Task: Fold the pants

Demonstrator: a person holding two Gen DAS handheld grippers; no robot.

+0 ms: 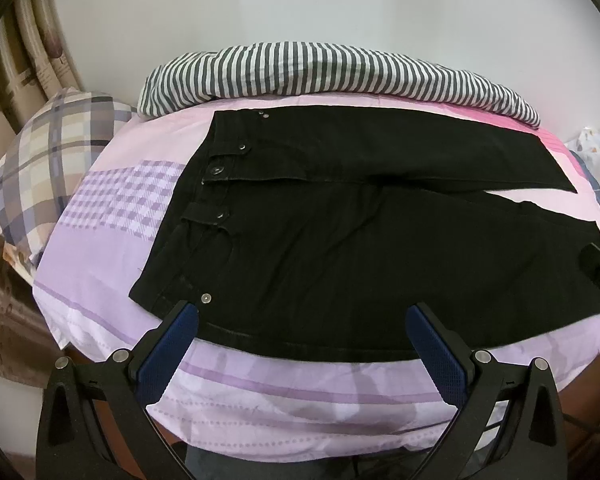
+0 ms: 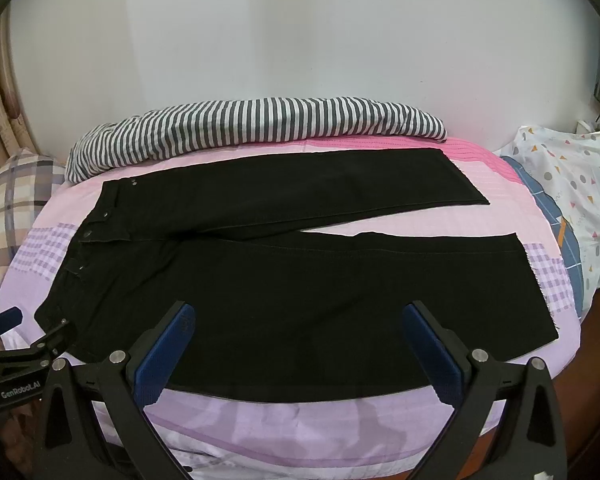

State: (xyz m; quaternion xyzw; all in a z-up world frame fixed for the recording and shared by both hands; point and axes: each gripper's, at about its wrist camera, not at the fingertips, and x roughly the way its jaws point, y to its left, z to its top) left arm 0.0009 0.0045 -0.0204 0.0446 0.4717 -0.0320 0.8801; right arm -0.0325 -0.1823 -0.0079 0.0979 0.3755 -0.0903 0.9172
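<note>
Black pants (image 1: 340, 248) lie flat on the pink and purple bed sheet (image 1: 112, 248), waistband to the left, both legs running to the right and spread apart at the hems. My left gripper (image 1: 302, 312) hovers open over the near edge of the pants by the waist, nothing between its blue pads. In the right wrist view the same pants (image 2: 300, 288) fill the bed, and my right gripper (image 2: 299, 310) hangs open above the near leg. The left gripper (image 2: 24, 340) shows at the lower left of that view, beside the waistband corner.
A striped grey-and-white blanket (image 1: 320, 72) lies rolled along the far edge against the white wall. A plaid pillow (image 1: 48, 160) sits at the left end. A patterned white cloth (image 2: 572, 188) lies at the right end. The bed sheet (image 2: 260, 420) drops off at the near edge.
</note>
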